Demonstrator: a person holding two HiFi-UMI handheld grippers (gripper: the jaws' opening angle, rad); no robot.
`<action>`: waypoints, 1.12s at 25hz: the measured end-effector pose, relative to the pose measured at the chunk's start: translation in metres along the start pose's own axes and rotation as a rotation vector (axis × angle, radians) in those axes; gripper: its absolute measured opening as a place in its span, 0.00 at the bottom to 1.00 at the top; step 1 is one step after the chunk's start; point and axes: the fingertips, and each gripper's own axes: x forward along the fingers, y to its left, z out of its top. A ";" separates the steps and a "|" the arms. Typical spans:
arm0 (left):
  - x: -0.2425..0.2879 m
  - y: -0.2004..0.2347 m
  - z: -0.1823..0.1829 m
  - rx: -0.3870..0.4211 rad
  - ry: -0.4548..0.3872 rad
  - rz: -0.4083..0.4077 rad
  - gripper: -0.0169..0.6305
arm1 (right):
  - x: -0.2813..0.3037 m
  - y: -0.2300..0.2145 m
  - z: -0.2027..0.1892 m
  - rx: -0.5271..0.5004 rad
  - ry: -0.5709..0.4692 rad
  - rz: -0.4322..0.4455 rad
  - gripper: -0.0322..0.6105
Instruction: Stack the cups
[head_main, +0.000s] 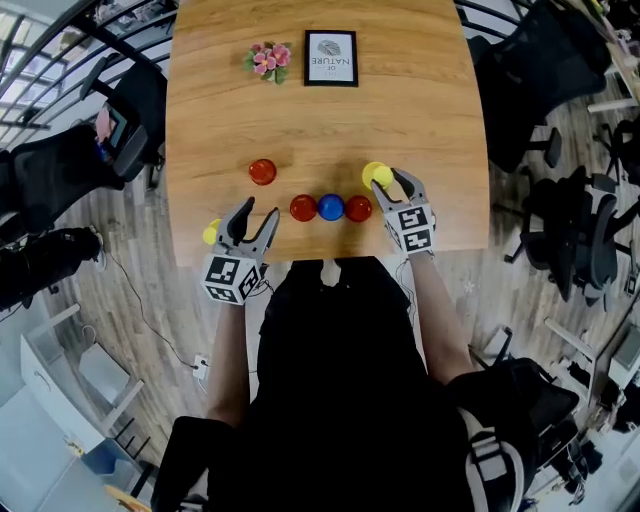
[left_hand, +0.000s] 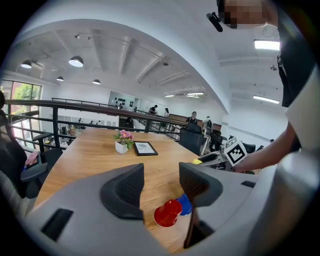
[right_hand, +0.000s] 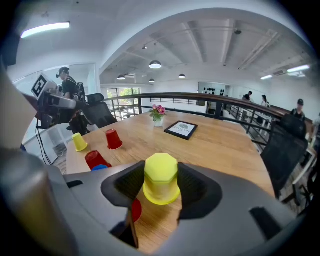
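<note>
My right gripper is shut on an upside-down yellow cup; in the right gripper view both pads press its sides. A red cup, a blue cup and another red cup stand in a row near the table's front edge. A third red cup stands alone farther back on the left. A second yellow cup sits at the front left edge, just left of my left gripper. That gripper is open with nothing between its fingers; the red cup and blue cup lie ahead of it.
A small pot of pink flowers and a black-framed sign stand at the far end of the wooden table. Office chairs surround the table. A railing runs behind it.
</note>
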 end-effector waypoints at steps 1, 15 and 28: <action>-0.002 0.001 -0.001 -0.002 0.000 -0.006 0.40 | -0.003 0.005 0.003 0.001 -0.004 -0.001 0.39; -0.016 0.021 -0.014 0.012 0.026 -0.086 0.40 | -0.030 0.076 0.031 -0.027 -0.029 0.028 0.39; -0.015 0.024 -0.018 0.033 0.035 -0.145 0.40 | -0.031 0.107 0.021 -0.045 0.020 0.051 0.39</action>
